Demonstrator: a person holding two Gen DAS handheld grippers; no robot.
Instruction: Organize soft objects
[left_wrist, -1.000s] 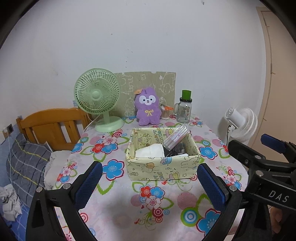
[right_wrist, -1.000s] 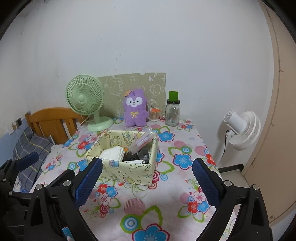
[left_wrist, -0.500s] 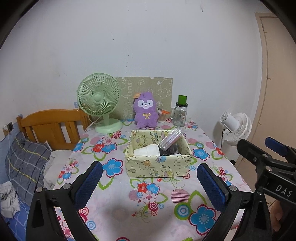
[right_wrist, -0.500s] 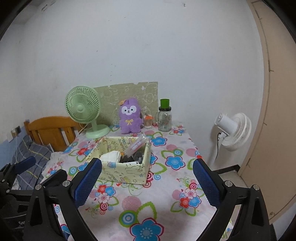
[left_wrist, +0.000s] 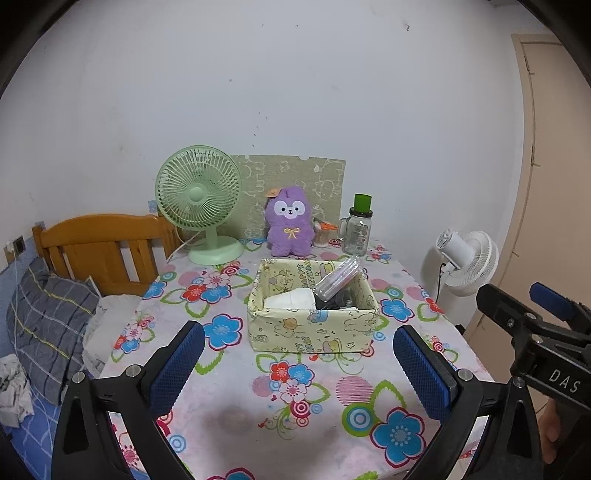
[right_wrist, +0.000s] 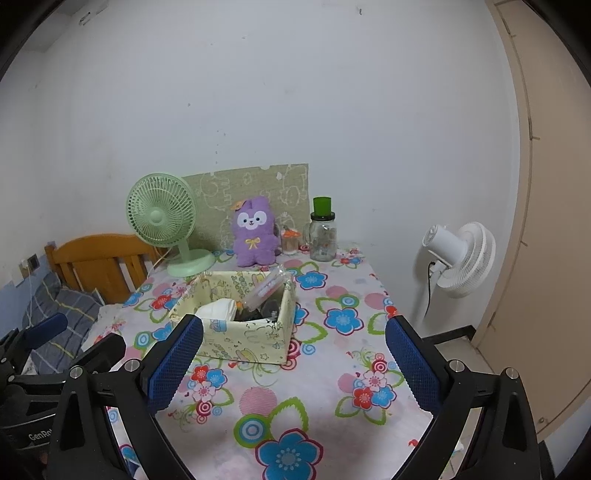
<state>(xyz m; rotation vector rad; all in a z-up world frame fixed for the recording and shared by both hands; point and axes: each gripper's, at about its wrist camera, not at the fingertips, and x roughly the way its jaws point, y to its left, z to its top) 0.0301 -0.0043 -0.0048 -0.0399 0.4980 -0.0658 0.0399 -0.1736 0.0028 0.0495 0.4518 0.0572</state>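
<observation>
A purple plush rabbit sits upright at the back of the floral table, against a green patterned board; it also shows in the right wrist view. A pale yellow fabric box stands mid-table and holds white folded cloth, a clear tube and dark items; it also shows in the right wrist view. My left gripper is open and empty, held above the table's near edge in front of the box. My right gripper is open and empty, to the right of the left one.
A green desk fan stands back left, a glass jar with a green lid back right of the plush. A white floor fan stands right of the table. A wooden headboard and bedding lie left.
Both grippers have drawn back and up from the table, so the box and the plush look smaller and farther. Both stay open and empty.
</observation>
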